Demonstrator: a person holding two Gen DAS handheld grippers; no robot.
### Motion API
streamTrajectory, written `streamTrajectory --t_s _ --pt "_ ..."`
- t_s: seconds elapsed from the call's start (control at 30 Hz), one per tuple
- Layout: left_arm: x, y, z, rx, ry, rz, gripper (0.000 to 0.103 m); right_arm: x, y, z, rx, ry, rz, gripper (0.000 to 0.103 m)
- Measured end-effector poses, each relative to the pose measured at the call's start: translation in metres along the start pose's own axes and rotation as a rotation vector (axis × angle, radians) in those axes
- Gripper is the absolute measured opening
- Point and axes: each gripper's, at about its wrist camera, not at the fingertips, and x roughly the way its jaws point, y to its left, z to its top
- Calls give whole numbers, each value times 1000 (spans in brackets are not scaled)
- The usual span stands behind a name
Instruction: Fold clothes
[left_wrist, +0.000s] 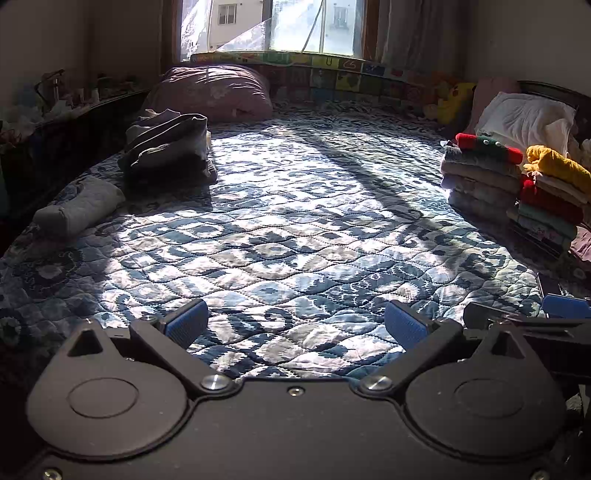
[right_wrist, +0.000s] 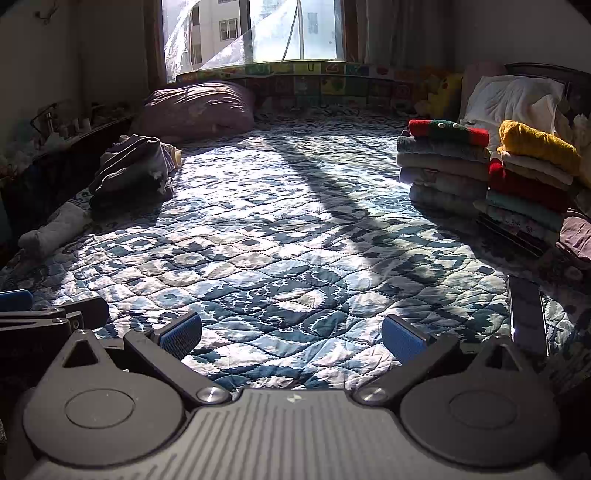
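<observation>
Both the left gripper (left_wrist: 295, 325) and right gripper (right_wrist: 291, 332) hung empty with jaws spread over the bed (left_wrist: 295, 229), so reaching squarely for the unfolded heap (left_wrist: 170, 147) seemed wisest.

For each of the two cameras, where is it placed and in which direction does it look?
Left wrist: behind the open left gripper, low over the quilt, facing the window; right gripper's finger at its right edge.
Right wrist: behind the open right gripper, same heading; phone nearby.
Shared: pillow, folded stacks.
</observation>
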Motion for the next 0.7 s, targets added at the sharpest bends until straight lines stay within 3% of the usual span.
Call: streamTrajectory --t_s 0.7 --pt "8 -1 1 -1 7 -11 103 6 -3 0 4 7 -9 102"
